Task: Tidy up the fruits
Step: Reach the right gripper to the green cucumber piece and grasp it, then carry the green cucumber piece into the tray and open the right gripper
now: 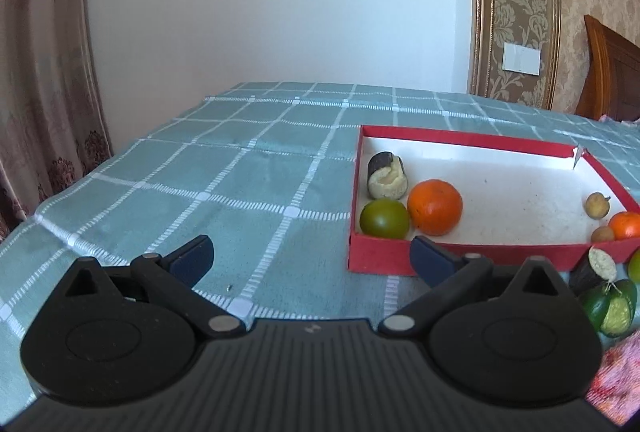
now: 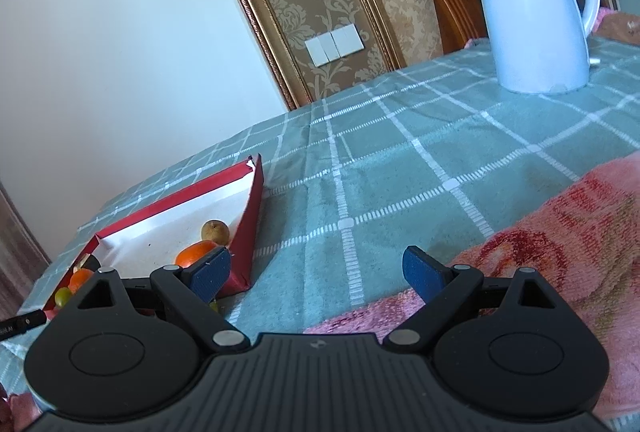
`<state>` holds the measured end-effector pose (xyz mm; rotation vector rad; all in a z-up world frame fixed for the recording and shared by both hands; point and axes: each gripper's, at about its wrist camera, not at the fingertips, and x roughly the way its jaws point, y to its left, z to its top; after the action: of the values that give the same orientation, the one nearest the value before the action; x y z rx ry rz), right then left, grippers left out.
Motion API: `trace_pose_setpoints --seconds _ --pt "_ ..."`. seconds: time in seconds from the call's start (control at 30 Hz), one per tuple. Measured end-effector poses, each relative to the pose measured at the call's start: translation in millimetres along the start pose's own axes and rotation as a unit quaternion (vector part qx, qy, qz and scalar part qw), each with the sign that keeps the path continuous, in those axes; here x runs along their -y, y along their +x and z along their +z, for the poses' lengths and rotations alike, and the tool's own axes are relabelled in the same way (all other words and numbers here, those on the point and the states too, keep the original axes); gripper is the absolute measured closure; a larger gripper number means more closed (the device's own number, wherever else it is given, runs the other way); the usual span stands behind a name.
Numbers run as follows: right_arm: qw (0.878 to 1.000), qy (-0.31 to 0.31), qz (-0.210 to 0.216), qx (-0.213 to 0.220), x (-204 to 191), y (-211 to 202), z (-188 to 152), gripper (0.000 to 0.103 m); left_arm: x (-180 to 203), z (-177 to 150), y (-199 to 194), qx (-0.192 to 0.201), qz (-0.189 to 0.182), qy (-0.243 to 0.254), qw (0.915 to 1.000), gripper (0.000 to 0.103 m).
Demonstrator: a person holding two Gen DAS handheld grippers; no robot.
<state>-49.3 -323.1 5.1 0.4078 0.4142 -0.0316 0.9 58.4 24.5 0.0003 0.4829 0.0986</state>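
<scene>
Fruits (image 1: pixel 435 207) sit in the red box (image 1: pixel 380 260), beyond the wide-apart left tongs (image 1: pixel 312 259)

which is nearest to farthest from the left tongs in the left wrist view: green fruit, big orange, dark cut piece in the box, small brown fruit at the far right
From the left tongs:
1. Green fruit, box's near left corner.
2. Big orange, just right of it; a close call with the green fruit.
3. Dark cut piece, behind them by the left wall.
4. Small brown fruit, far right side.
</scene>
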Motion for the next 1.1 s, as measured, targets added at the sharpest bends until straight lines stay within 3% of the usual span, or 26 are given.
trace_pose_setpoints --seconds 0.13,0.27,0.5,0.57,0.67,0.73,0.97,1.1 --pt "0.997 -0.070 0.039 -0.002 -37 -12 -10 0.010 0 -1 2 -0.007 0.002 0.002 1.0000 0.000" --pt "0.983 -0.151 0.099 -0.014 -79 -20 -21 0.010 -1 -1 2 -0.009 0.003 -0.004 0.9999 0.000" --pt "0.961 -0.248 0.111 -0.053 -126 -10 -38 0.012 -6 0 5 -0.017 0.002 -0.021 0.9996 0.000" --pt "0.955 -0.268 0.112 -0.065 -132 -4 -42 0.022 -7 0 6 -0.019 0.002 -0.024 0.9995 0.000" --pt "0.949 -0.282 0.118 -0.081 -137 4 -48 0.029 -8 0 6 -0.021 0.002 -0.028 0.9994 0.000" --pt "0.946 -0.287 0.120 -0.091 -139 11 -50 0.044 -9 -1 6 -0.021 0.002 -0.031 0.9993 0.000" --pt "0.944 -0.292 0.114 -0.099 -141 20 -51 0.071 -11 -1 7 -0.026 0.002 -0.036 0.9990 0.000" --pt "0.946 -0.286 0.119 -0.099 -138 18 -51 0.071 -11 -1 7 -0.027 0.003 -0.035 0.9990 0.000"
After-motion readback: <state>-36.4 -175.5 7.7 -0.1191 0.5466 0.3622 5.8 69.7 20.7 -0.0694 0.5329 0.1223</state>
